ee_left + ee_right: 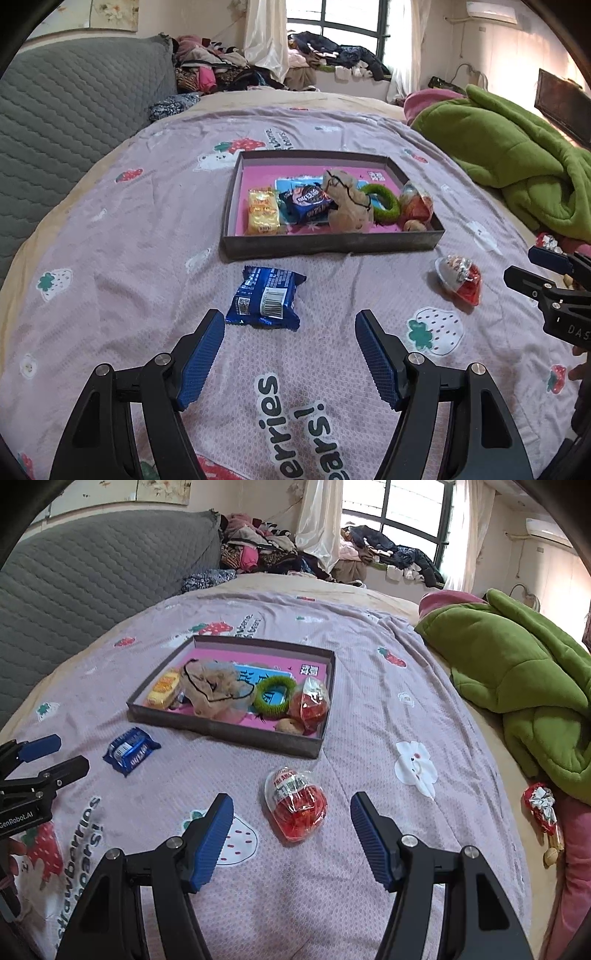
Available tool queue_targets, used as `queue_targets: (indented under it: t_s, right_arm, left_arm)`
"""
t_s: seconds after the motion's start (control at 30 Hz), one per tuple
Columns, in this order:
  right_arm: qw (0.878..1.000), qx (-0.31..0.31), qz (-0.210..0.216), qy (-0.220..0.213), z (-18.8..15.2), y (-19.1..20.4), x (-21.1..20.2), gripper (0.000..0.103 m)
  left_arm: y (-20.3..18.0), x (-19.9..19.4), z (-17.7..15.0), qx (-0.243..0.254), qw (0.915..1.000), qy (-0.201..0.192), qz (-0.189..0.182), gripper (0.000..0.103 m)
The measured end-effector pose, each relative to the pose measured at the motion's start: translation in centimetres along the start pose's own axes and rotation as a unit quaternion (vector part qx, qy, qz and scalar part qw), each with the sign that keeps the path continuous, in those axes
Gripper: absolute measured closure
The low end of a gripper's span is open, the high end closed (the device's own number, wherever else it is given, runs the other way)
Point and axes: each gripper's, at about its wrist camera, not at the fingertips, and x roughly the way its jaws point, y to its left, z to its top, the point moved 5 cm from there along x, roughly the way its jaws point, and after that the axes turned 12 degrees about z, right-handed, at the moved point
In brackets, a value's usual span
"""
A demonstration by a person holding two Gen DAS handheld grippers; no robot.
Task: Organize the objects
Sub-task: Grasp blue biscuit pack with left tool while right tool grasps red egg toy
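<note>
Nearest in the left wrist view, the left gripper (290, 325) is held wide and empty above the bedspread (147, 229), with a blue snack packet (266, 298) lying just beyond its fingertips. In the right wrist view, the right gripper (291, 808) is likewise spread wide and empty, a plastic egg (295, 803) lying between its fingertips, untouched. Farther off, the tray (332, 246) is seen holding snacks, a pouch and a green ring. A red-wrapped sweet (541, 806) by the green blanket (517, 672) is shown clearly only in the right view.
</note>
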Motion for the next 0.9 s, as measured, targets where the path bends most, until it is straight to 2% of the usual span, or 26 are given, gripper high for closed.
queue_targets:
  t_s: [0.17, 0.6, 0.9]
  right_arm:
    - [1.000, -0.005, -0.010, 0.014, -0.5, -0.6, 1.7, 0.038]
    - [0.999, -0.002, -0.006, 0.047, -1.5, -2.0, 6.7, 0.038]
    - [0.998, 0.003, 0.004, 0.063, -1.6, -2.5, 9.7, 0.038]
  left_arm:
    - [-0.2, 1.5, -0.3, 0.000, 0.9999, 0.010, -0.003, 0.028]
    - [-1.0, 6.3, -0.1, 0.011, 0.9994, 0.032, -0.003, 0.028]
    - [-0.8, 9.5, -0.1, 0.018, 0.9987, 0.046, 0.011, 0.028]
